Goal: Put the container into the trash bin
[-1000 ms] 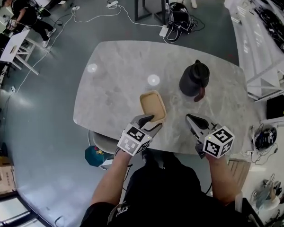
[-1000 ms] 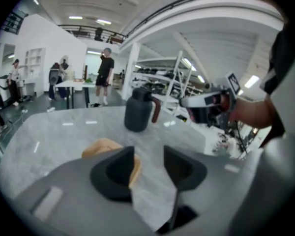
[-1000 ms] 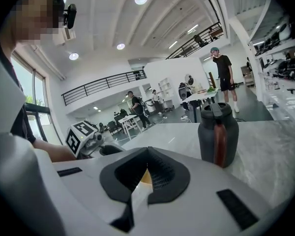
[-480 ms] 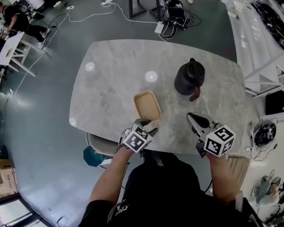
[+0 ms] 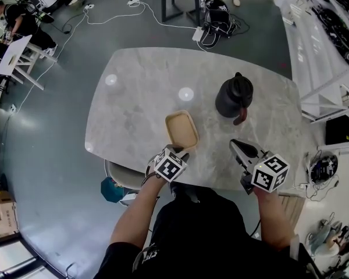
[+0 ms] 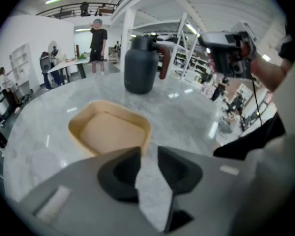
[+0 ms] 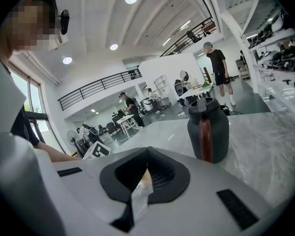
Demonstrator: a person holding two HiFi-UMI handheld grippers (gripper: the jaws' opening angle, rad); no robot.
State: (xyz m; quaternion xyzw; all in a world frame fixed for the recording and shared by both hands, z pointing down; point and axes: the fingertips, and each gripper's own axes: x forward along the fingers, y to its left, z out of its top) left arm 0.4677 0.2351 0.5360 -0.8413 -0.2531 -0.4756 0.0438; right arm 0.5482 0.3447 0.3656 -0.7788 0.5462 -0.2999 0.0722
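Broadly: grey marble table [image 5: 134, 97], rounded corners, seen from above. Dark jug [image 5: 235, 96] with brown handle upright on its right half. Tan container [image 5: 181, 130], shallow and empty, lies flat near the table's near edge, well apart from the jug. Left gripper [image 6: 148, 151] pointed down at the container's near corner; jaws part-open and closing, only bare tabletop in the gap, left jaw tip just at the rim, not gripping. Right gripper [image 7: 147, 151] held off to the right, aimed toward the jug; jaw tips together, nothing held.
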